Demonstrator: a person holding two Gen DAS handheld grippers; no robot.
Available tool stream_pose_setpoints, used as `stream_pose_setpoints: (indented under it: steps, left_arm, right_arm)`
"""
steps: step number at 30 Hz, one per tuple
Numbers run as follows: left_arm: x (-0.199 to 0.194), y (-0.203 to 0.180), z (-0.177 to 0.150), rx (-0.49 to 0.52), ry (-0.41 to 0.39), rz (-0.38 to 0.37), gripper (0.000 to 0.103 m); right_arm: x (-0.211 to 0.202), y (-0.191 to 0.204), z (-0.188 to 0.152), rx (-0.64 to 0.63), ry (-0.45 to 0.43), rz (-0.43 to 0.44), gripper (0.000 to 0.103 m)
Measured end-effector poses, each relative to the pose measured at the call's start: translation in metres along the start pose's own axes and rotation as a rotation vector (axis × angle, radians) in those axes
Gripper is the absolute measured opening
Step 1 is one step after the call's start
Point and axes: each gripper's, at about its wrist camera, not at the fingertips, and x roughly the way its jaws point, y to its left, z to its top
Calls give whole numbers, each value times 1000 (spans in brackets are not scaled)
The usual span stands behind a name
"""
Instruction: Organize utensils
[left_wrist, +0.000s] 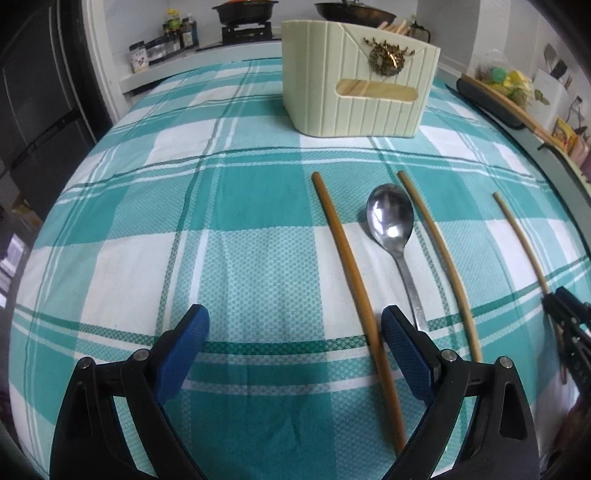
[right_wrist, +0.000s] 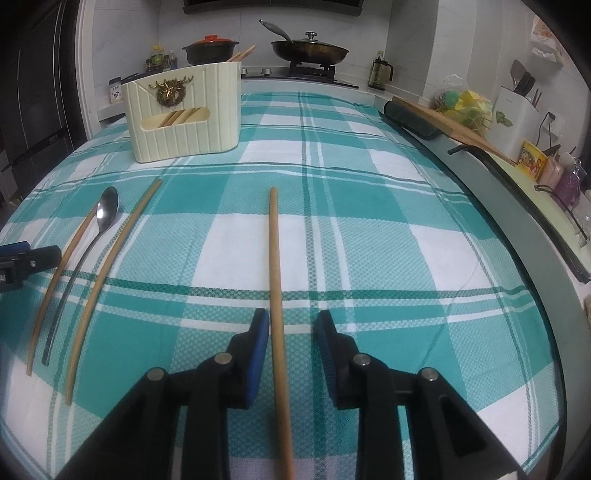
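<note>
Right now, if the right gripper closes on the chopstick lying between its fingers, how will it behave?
The chopstick looks thin, stiff and probably light. Being round and long, it may roll on the tablecloth, or pivot if gripped near one end. The right gripper straddles it, apparently without touching.

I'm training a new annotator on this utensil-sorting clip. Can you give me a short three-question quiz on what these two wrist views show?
1. How many chopsticks lie loose on the checked cloth?
2. True or false: the spoon already stands in the cream holder.
3. Between the right gripper fingers lies: A) the spoon, B) a chopstick, C) nothing.

Key
1. Three: two flank the spoon, the third chopstick lies apart, further right.
2. False: it lies on the cloth, bowl toward the holder.
3. B: the pads stand apart on either side of it. The left gripper is open, with one chopstick just inside one finger.
</note>
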Motion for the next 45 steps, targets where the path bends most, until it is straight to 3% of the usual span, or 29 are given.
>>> stream_pose_setpoints:
  steps: [7, 13, 21, 22, 23, 25, 26, 45]
  left_arm:
    - [-4, 7, -6, 28, -20, 44, 96]
    - [-7, 29, -19, -29, -3, 23, 97]
    - [-10, 34, -26, -23, -6, 3, 102]
    - [-10, 35, -25, -22, -3, 5, 103]
    - [-9, 35, -25, -23, -4, 3, 103]
    - [-9, 35, -25, -19, -3, -1, 103]
    - [-9, 35, -25, -18, -3, -5, 103]
    - [-7, 35, -23, -3, 9, -21, 103]
  right_arm:
    - [0, -3, -1, 17, -3, 15, 28]
    - [0, -3, -1, 20, -4, 16, 28]
    - [0, -7, -1, 41, -3, 37, 29]
    - [0, -8, -2, 48, -2, 41, 33]
    - [1, -10, -1, 55, 1, 46, 47]
    - [3, -11, 0, 64, 17, 60, 65]
    - [4, -10, 0, 57, 22, 70, 67]
    - [6, -6, 2, 43, 32, 71, 70]
